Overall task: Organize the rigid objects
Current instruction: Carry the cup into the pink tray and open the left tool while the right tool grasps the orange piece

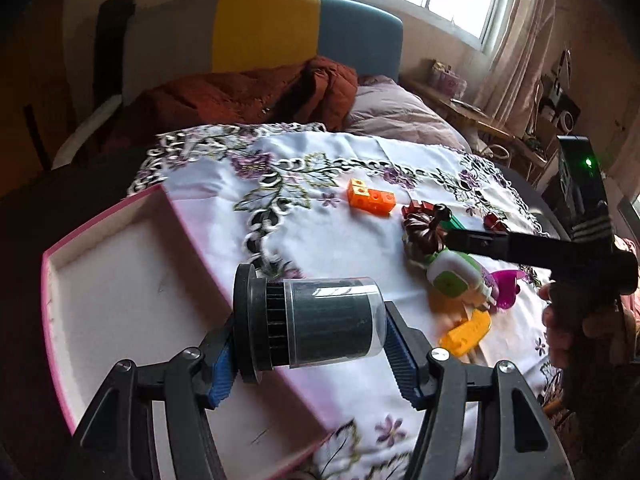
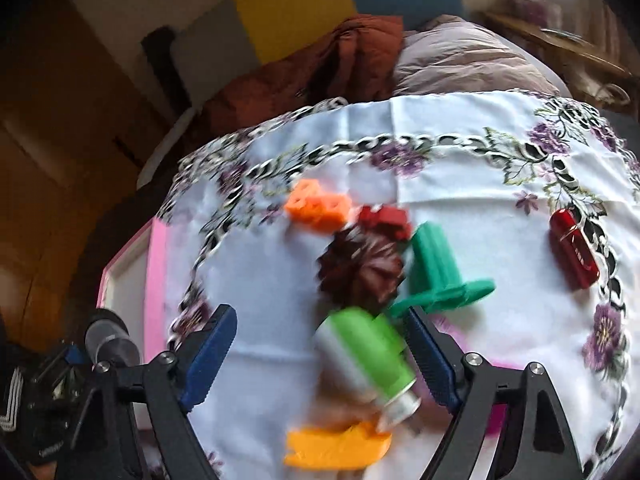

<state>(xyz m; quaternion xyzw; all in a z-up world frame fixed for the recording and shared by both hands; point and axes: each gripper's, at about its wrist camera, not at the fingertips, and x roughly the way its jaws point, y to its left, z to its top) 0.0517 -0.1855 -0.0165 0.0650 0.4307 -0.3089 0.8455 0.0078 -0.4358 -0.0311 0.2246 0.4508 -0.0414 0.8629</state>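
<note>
Lower centre of the left view, the left gripper pinches a dark lidded jar sideways over the pink box rim; better to shift it leftward over the interior before letting go. The right gripper, jaws spread, hovers low, pointing at the green-white toy among clutter.

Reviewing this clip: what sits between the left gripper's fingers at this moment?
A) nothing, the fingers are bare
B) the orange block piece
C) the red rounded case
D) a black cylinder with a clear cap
D: in the left wrist view the black cylinder with a clear cap is clamped sideways in the left gripper, above the edge of the pink box, while the orange block piece lies on the tablecloth.
</note>
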